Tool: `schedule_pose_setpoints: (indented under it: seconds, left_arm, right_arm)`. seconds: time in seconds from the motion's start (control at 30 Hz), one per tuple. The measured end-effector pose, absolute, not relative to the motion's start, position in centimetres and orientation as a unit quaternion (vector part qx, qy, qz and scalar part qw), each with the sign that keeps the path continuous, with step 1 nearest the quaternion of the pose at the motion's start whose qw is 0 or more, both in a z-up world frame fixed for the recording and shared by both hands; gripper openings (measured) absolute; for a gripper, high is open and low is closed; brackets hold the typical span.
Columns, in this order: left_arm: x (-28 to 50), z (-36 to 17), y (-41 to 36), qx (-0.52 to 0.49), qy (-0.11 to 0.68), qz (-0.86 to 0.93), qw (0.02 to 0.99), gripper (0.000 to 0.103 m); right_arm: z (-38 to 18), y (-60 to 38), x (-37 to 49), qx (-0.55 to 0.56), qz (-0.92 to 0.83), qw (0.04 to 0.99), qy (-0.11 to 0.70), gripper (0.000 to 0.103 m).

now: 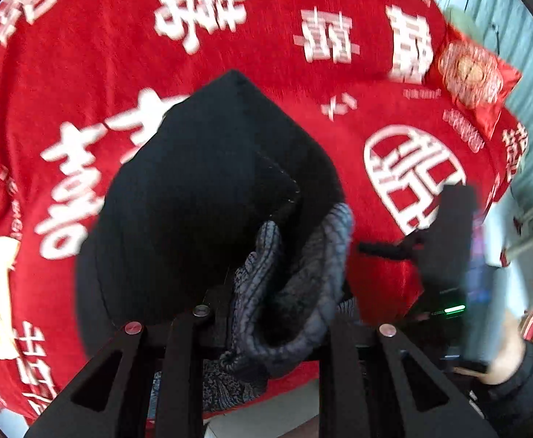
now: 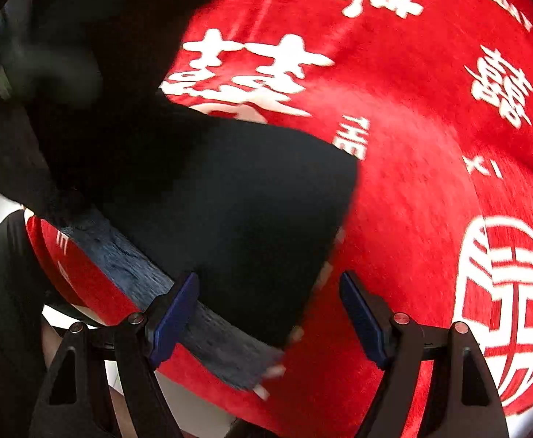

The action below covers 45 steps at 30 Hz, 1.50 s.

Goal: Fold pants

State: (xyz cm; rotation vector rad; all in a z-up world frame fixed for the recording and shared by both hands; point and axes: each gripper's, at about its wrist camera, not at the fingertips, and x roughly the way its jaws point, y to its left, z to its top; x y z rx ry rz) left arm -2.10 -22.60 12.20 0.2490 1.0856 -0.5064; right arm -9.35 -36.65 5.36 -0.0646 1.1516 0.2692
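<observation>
Black pants [image 1: 200,189] with a grey fleece lining [image 1: 302,277] lie on a red blanket [image 1: 302,80]. My left gripper [image 1: 266,314] is shut on a bunched fold of the pants, lining side out; the cloth hides its fingertips. In the right wrist view the pants [image 2: 230,200] spread flat, and a strip of grey lining [image 2: 208,332] shows along the near edge. My right gripper [image 2: 268,317] hovers over that edge, open, with the blue pads [image 2: 173,317] wide apart and not pressing on anything. The picture is motion-blurred.
The red blanket [image 2: 412,182] with white characters covers the whole surface. A red patterned cushion [image 1: 474,76] lies at its far right corner. The right gripper's dark body [image 1: 448,241] and the person's hand [image 1: 503,361] are at the right. White floor [image 2: 3,215] shows past the near edge.
</observation>
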Motion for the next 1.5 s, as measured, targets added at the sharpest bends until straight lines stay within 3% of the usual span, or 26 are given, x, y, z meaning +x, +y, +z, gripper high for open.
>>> schedule_pose_setpoints:
  seconds: [0.23,0.57,0.8,0.87,0.9,0.93,0.97,1.2,1.5]
  left_arm:
    - [-3.2,6.2,-25.0,0.169,0.53,-0.229,0.799,0.021]
    - [-4.4,5.3,-25.6,0.193,0.502,-0.21,0.816,0.021]
    - [-4.9,5.5,-25.0,0.174,0.496,-0.212,0.824,0.022]
    - [-5.0,5.8,-25.0,0.177,0.495,-0.206,0.825,0.022]
    - [-5.1,6.2,-25.0,0.175,0.493,-0.204,0.827,0.022]
    - [-5.2,6.7,-25.0,0.169,0.491,-0.207,0.829,0.022]
    - [-5.3,7.3,-25.0,0.158,0.487,-0.217,0.831,0.022]
    - [-5.0,5.3,-26.9,0.168,0.503,-0.22,0.819,0.025]
    - [-5.1,8.5,-26.7,0.138,0.486,-0.241,0.829,0.025]
  right_arm:
    - [5.5,-40.9,-11.1,0.016,0.1,0.834,0.542,0.08]
    - [10.4,-42.6,-5.3,0.106,0.131,0.855,0.491,0.08]
    - [6.9,-38.9,0.5,0.163,0.216,0.793,0.545,0.08]
    - [7.0,-37.5,0.8,0.13,0.224,0.799,0.542,0.07]
    - [7.3,-37.4,0.8,0.124,0.226,0.798,0.545,0.043]
    - [7.8,-37.8,0.6,0.127,0.227,0.799,0.542,0.029]
    - [8.7,-38.3,0.2,0.131,0.229,0.807,0.529,0.022]
    - [5.9,-40.1,0.4,0.137,0.191,0.798,0.555,0.022]
    - [10.0,-39.6,-0.5,0.098,0.183,0.831,0.517,0.022]
